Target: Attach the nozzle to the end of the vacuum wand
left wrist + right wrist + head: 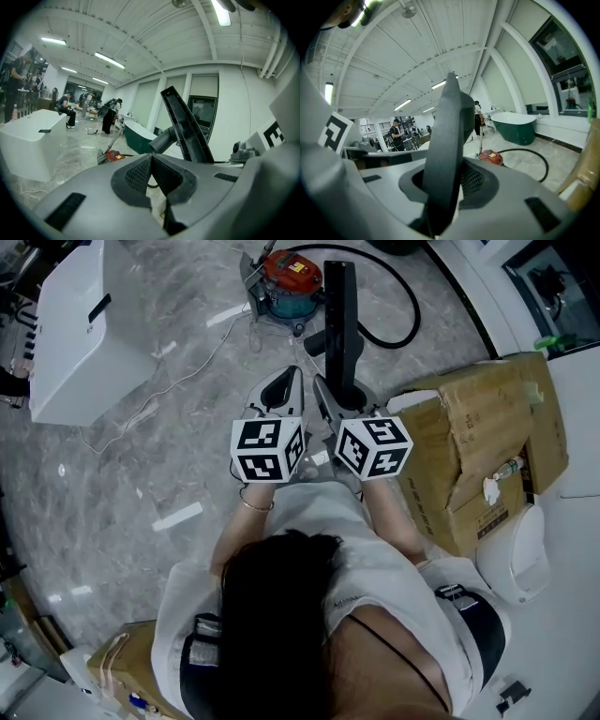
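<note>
Nozzle [339,324] first: it's the long black floor head, standing upright and clamped between the jaws of the right gripper [339,399]. From the head camera we see it as a dark bar rising ahead of the two marker cubes [267,448]. The right gripper view puts the nozzle [447,154] dead centre with both ribbed pads [474,178] pressed against it, so the grip on it is plain there. Its tube socket only shows in the left gripper view, where the nozzle [185,124] leans up to the right.

Left gripper [281,390] sits just beside the right one, and its own view shows the pads [138,176] meeting with nothing between them, so it's closed and empty.

Further out on the marble floor is the red vacuum canister [291,282] with its black hose [403,296] looping round to the right. Both gripper views show a thin tube [479,143] rising from the canister; we can't tell for sure it's the wand.

Head camera also catches a cardboard box [478,446] at the right and a white bathtub [80,324] at the left. Only the gripper views show the green bathtub [518,124] and people [110,115] in the background.
</note>
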Tool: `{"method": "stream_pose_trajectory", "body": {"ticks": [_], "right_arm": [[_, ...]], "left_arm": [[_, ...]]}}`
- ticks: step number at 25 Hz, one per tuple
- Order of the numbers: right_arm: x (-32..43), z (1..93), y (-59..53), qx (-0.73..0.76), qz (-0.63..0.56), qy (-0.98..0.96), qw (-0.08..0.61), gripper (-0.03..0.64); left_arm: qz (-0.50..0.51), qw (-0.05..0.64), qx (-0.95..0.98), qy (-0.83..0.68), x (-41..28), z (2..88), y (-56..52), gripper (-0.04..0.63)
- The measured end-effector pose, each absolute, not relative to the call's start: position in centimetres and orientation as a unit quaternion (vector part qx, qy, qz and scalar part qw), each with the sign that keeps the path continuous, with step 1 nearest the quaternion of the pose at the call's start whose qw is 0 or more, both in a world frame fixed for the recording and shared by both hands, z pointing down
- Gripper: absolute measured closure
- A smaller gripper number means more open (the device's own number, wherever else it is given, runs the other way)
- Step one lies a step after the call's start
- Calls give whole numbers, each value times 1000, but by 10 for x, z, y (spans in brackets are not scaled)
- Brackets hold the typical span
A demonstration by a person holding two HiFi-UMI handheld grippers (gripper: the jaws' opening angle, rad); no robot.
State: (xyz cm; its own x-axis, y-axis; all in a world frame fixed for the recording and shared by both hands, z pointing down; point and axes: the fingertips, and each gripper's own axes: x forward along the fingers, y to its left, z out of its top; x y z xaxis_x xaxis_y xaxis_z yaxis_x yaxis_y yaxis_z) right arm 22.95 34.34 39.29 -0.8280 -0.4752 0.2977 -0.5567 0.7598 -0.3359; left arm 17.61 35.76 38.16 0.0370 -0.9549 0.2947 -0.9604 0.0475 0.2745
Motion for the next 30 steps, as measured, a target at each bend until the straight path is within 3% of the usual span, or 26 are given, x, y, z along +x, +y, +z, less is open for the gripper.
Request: {"method": "stream_pose_trajectory", "body": {"ticks": [24,30], "right_arm": [[171,410,246,313,225,-915,123,503],[147,408,222,316,243,-912,101,503]], "left_arm": [[-4,227,712,-664,117,390,265,592],[12,219,714,-664,87,386,240,592]]}}
